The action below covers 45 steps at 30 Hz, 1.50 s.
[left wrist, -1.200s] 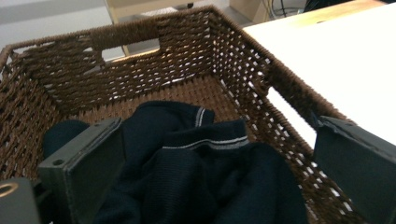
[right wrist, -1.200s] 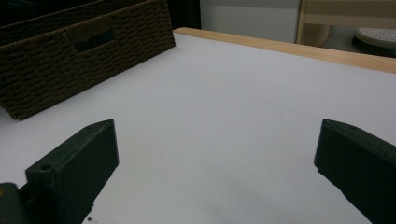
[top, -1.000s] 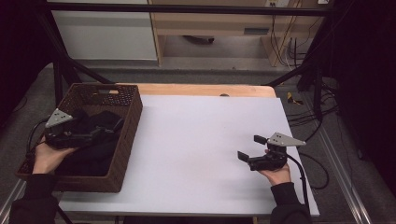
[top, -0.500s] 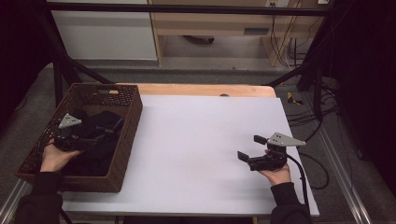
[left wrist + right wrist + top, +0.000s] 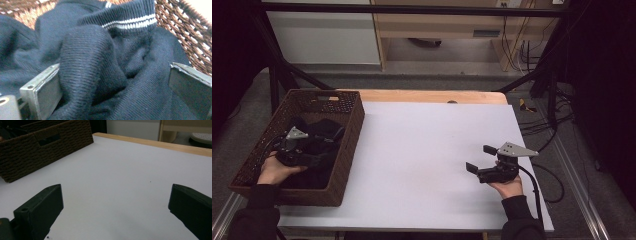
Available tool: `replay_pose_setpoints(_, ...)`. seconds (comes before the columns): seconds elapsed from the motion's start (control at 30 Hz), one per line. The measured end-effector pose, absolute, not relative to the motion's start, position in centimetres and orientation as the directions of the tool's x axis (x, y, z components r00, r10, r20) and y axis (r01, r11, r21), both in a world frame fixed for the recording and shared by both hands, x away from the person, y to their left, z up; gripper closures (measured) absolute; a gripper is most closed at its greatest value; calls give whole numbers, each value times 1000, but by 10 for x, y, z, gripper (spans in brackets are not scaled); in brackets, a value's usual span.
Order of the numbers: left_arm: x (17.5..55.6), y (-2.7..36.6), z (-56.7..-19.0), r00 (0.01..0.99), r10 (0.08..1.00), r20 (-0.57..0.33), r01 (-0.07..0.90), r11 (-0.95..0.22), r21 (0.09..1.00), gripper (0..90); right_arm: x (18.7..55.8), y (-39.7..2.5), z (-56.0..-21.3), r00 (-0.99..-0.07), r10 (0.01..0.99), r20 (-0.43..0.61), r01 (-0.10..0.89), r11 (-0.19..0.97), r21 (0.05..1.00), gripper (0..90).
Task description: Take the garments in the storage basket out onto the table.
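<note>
A brown wicker basket [image 5: 346,145] stands at the table's left edge with dark knitted clothing [image 5: 319,131] piled inside. My left gripper [image 5: 312,150] is down in the basket, open, with its jaws wide on either side of a fold of a dark navy sweater [image 5: 100,70]. The sweater's ribbed cuff has white stripes [image 5: 130,21]. My right gripper [image 5: 479,160] hovers low over the white table [image 5: 422,150] at the right, open, with nothing between its jaws [image 5: 115,210].
The basket's wall [image 5: 42,147] shows far off in the right gripper view. A wooden strip [image 5: 432,97] runs along the table's far edge. Cables [image 5: 532,115] hang beyond the right side. The white surface spreads between basket and right gripper.
My left gripper has sunk lower and nearer into the basket, onto the clothing. The right gripper has stayed still.
</note>
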<state>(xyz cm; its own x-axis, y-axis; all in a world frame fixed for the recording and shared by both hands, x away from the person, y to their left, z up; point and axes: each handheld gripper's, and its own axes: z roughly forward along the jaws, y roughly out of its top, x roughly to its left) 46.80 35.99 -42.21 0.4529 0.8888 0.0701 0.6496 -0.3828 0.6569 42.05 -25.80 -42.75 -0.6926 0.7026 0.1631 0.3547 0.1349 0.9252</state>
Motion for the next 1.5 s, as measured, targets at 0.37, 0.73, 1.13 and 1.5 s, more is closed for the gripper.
replay_pose_setpoints(0.37,470,355,-429,465,884,59,698,-407,589,60,420,-259,-427,-691,704,162,355,135,925,4)
replay_pose_setpoints(0.73,469,350,-430,461,882,101,730,-441,522,401,420,-259,-427,-690,705,161,356,137,925,4)
replay_pose_setpoints(1.13,470,352,-421,426,903,52,774,-394,495,723,420,-259,-427,-688,707,165,359,134,924,4)
replay_pose_setpoints(1.5,464,362,-402,375,927,-8,715,-284,639,747,420,-259,-427,-689,706,162,357,136,924,4)
